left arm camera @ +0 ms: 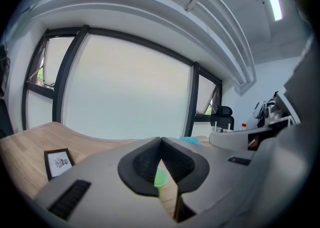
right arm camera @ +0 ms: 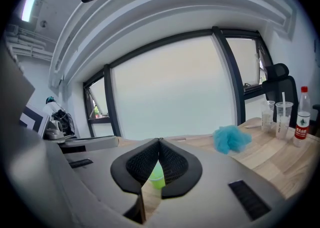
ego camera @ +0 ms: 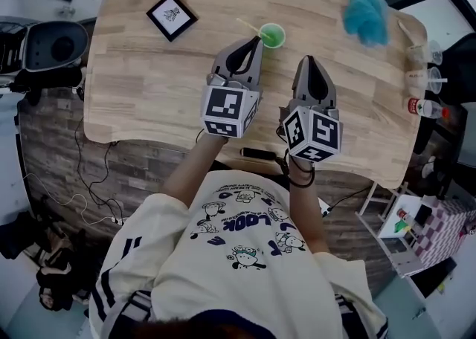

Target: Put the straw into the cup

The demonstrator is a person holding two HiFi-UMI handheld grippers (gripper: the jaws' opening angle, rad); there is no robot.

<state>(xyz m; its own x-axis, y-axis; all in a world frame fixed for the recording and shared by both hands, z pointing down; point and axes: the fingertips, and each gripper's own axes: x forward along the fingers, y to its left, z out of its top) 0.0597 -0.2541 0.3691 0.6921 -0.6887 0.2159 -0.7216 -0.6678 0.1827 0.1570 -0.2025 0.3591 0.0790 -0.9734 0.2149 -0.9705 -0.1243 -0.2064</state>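
Both the left gripper point(ego camera: 257, 40) and the right gripper point(ego camera: 309, 62) are pinched shut and empty, and the green cup point(ego camera: 272, 35) sits just past the left one's tip, with the thin straw point(ego camera: 249, 27) slanting off to the cup's left, nearer the left gripper; the shirt point(ego camera: 253, 220) says LOOK.

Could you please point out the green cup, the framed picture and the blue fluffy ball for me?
green cup point(ego camera: 272, 35): head view, on its open top.
framed picture point(ego camera: 171, 16): head view, middle of the white print.
blue fluffy ball point(right arm camera: 231, 138): right gripper view, middle of the fluff.
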